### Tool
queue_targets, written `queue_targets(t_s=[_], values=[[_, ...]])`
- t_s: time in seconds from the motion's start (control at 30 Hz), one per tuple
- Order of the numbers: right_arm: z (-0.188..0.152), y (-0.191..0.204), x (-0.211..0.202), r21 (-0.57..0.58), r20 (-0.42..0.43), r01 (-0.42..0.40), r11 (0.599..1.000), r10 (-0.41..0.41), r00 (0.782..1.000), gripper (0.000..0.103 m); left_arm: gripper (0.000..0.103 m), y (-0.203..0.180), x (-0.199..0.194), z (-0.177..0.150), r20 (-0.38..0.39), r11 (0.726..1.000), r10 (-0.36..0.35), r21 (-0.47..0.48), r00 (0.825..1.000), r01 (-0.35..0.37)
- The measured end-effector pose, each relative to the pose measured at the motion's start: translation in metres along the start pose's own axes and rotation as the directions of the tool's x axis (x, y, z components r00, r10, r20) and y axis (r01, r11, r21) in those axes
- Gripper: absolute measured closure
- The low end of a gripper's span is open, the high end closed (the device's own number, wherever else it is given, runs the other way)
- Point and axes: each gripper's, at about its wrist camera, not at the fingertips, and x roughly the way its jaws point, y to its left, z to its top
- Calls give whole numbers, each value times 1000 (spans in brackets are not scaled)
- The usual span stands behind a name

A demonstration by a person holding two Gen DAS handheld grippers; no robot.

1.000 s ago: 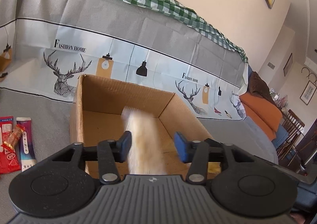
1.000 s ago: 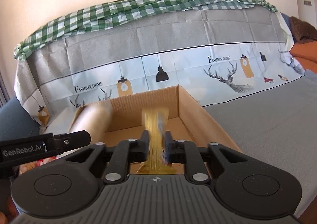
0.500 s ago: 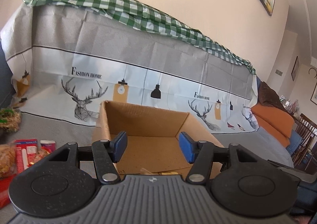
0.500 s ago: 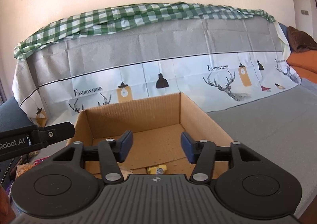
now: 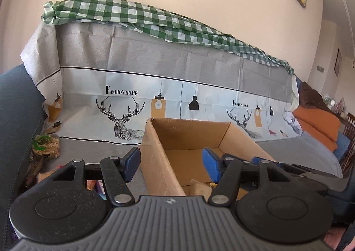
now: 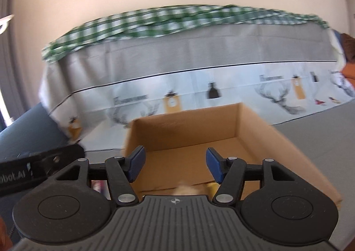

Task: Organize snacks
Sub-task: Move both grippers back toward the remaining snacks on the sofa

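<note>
Both the left gripper and right gripper hang spread and empty over the cardboard box, 2 snacks lying just below them; swinging left for more could clip the box wall

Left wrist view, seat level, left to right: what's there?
Dark blue sofa arm → clear snack bag with green print → cardboard box → orange cushion → wooden chair. The open left gripper straddles the box's left wall.
</note>
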Motion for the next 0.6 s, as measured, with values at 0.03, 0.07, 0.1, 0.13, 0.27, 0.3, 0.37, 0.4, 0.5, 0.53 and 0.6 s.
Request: queue_targets(t_s=[0.03,0.07,0.1,0.13,0.27,0.3,0.37,0.4,0.5,0.53,0.6], values=[[-1,6,-1,-6,-3,-22,1000,22,1000,42,47,3,-4,3,-9,1000,9,26,1000,-8],[-2,12,-1,-11,-6,-45,999,45,999,44,53,7,-8,4,-20,998,21,59,1000,-20],[-3,18,-2,-15,-11,-69,998,69,998,46,62,11,-11,5,-29,995,42,89,999,-39],[-4,24,-2,-20,-16,-95,995,95,995,51,68,17,-13,7,-39,993,68,100,997,-64],[-6,48,-3,-43,-34,-201,979,200,979,71,76,55,-12,6,-82,991,134,-20,988,-136],[-7,53,-3,-51,-36,-225,973,224,974,73,76,65,-9,3,-109,986,148,-64,983,-156],[-9,63,-3,-66,-46,-259,964,256,966,78,76,82,0,-1,-172,970,191,-119,967,-212],[-10,68,-2,-68,-53,-274,959,271,961,79,76,91,4,-2,-198,960,213,-142,957,-243],[-15,80,-1,-77,-75,-305,949,299,951,79,76,119,14,-6,-281,921,235,-243,930,-306],[-17,84,0,-77,-83,-313,947,307,948,79,76,129,17,-9,-307,903,238,-280,921,-326],[-19,90,4,-71,-99,-328,942,320,942,79,76,146,20,-14,-357,858,264,-338,896,-388]])
